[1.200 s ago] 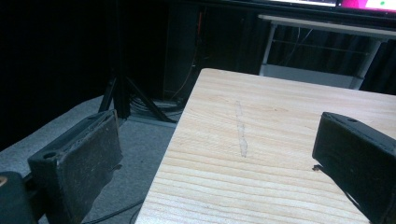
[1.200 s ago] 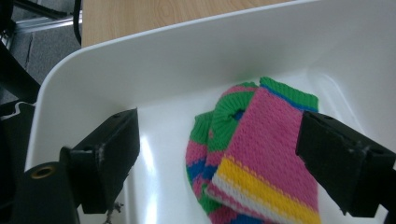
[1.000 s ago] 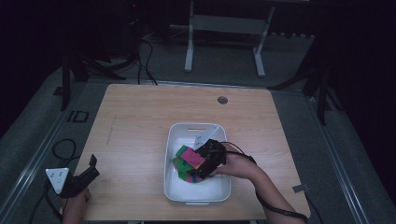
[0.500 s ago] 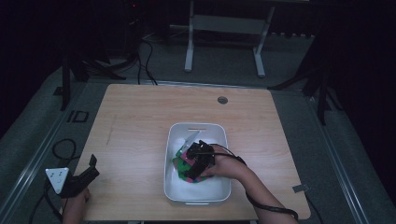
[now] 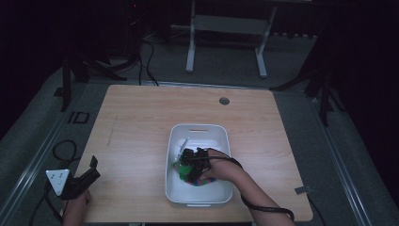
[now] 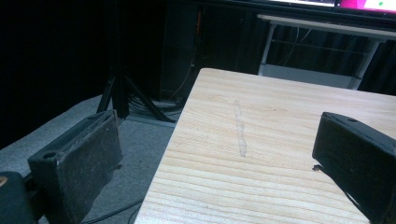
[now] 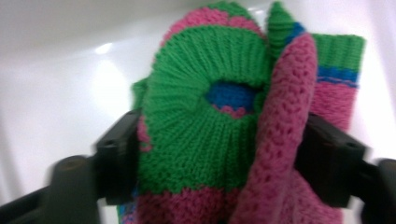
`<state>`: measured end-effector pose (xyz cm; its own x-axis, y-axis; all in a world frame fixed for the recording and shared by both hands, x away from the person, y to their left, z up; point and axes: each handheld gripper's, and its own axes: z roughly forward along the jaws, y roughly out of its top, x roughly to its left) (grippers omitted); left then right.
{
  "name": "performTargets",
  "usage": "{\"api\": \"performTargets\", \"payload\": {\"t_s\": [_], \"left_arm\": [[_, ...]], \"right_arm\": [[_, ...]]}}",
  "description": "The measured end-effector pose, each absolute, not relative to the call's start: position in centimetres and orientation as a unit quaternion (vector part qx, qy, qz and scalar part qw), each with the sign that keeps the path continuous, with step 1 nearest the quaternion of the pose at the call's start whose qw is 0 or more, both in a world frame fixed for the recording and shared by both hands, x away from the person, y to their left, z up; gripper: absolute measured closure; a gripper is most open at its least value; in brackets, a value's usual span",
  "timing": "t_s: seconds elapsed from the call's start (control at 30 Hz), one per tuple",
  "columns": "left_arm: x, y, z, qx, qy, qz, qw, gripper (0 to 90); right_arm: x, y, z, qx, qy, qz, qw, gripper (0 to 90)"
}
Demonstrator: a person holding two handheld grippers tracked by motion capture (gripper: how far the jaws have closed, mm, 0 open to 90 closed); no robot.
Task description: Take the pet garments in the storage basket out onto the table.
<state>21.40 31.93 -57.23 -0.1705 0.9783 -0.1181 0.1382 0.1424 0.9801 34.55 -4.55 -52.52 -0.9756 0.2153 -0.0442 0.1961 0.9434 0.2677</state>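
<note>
Soft, light knit (image 7: pixel 210 126) bunched in the white bin (image 5: pixel 221 136) squashes easily, so the right gripper (image 7: pixel 215 158), jaws just closing, pinches its thick folded middle

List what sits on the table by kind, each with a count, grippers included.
White bin: 1
Knitted bundle of green, pink and blue, lying in the bin: 1 (number of pieces unclear)
Grippers: 2, left gripper and right gripper
Total: 4
</note>
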Motion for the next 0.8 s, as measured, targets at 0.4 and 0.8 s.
{"api": "performTargets", "payload": {"t_s": [0.4,0.8], "left_arm": [[21.4,31.9,-57.2,0.460,0.607,0.467,0.450,1.8],[21.4,31.9,-57.2,0.460,0.608,0.466,0.448,1.8]], "right_arm": [[33.6,-4.9,-51.7,0.067,0.987,0.144,0.031,63.9],[33.3,-7.5,-45.3,0.077,0.963,0.250,0.072,64.3]]}}
